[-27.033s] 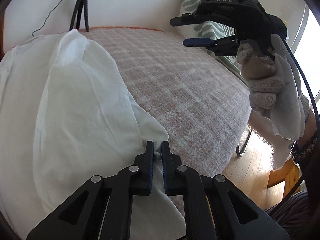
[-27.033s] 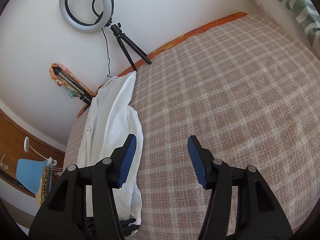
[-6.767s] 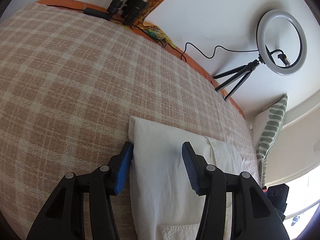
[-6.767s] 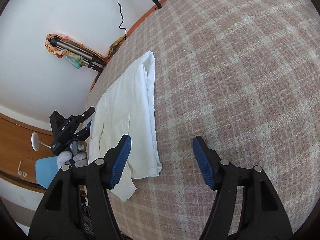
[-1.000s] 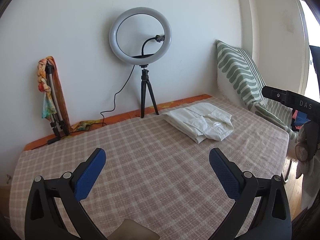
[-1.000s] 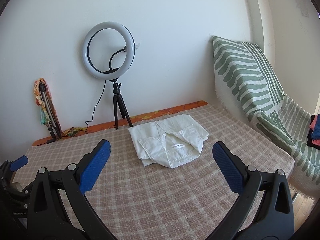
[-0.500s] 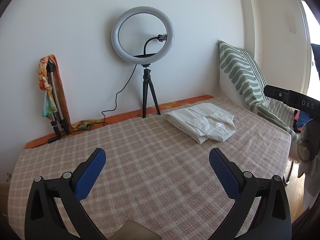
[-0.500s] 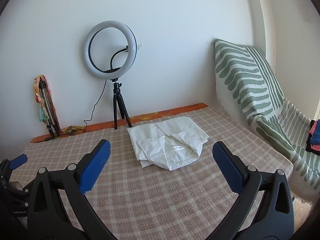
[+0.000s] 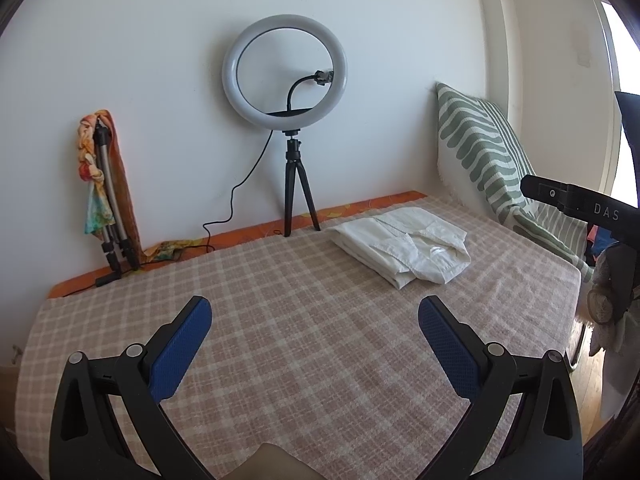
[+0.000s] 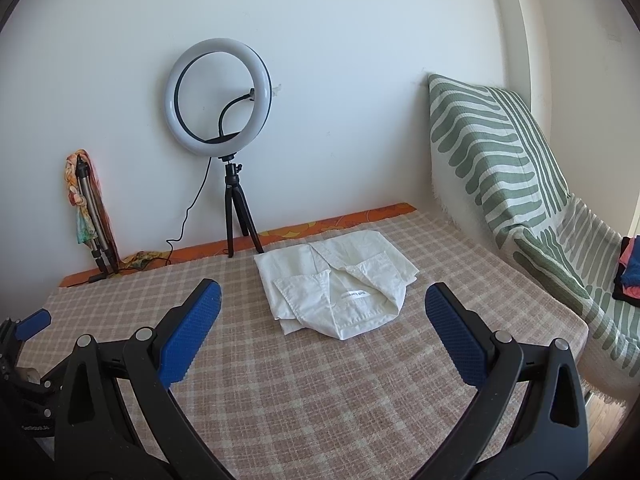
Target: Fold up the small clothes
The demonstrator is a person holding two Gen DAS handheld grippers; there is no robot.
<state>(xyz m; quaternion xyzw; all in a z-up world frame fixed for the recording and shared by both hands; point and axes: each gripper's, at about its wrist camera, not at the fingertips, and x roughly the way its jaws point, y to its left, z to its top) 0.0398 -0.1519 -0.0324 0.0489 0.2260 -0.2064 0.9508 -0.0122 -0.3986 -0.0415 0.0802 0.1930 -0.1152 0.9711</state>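
A white shirt lies folded into a compact bundle on the checked bedspread, towards the far right of the bed. It also shows in the right wrist view, collar up with a small label showing. My left gripper is wide open and empty, held back above the near part of the bed. My right gripper is wide open and empty, well short of the shirt. The right gripper's body shows at the right edge of the left wrist view.
A ring light on a black tripod stands at the back wall behind the shirt. A folded tripod wrapped in a colourful scarf leans at the back left. A green-striped throw covers the right side. Folded clothes sit far right.
Both grippers have drawn slightly back and up from the bed over the last second. The folded shirt has not moved. Both stay wide open.
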